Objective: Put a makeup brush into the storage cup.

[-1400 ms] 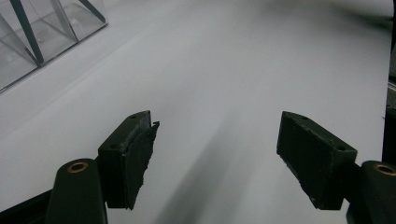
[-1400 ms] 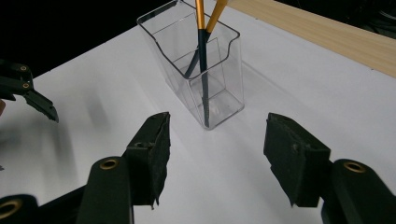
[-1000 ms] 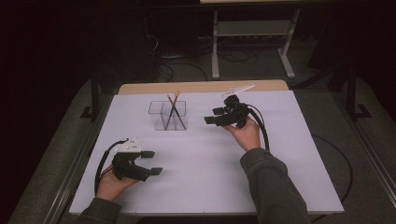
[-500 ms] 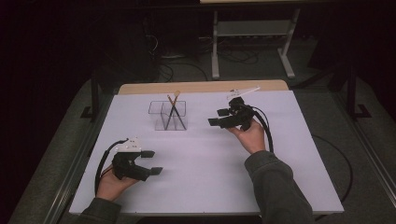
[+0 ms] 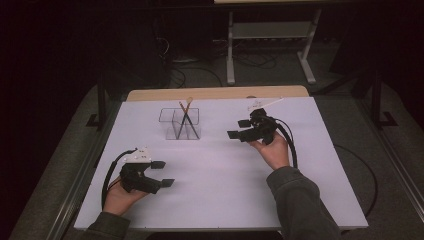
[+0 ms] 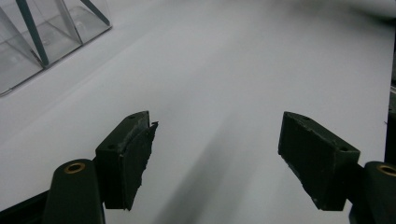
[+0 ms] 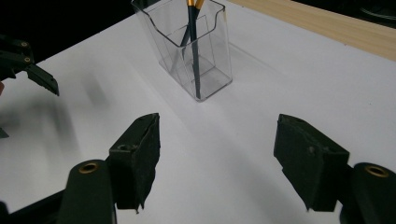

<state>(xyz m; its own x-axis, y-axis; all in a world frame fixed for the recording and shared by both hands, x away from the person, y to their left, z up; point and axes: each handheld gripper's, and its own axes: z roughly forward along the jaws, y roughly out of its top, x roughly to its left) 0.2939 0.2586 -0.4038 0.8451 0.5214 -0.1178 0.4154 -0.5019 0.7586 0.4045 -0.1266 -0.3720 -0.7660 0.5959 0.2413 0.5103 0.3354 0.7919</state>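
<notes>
Right gripper (image 5: 241, 129) has drawn back rightward from the clear holder (image 5: 181, 123), jaws apart, empty; two pencils (image 5: 184, 119) stand inside. Left gripper (image 5: 163, 173) rests near the table (image 5: 220, 200) edge, jaws apart.

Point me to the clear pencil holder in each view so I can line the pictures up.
High view: the clear pencil holder stands left of centre at the back of the table.
Left gripper view: its lower part sits in the top left corner, cut by the edge.
Right gripper view: top centre, beyond the open jaws.
Shared landmark: the dark pencils leaning inside it.
</notes>
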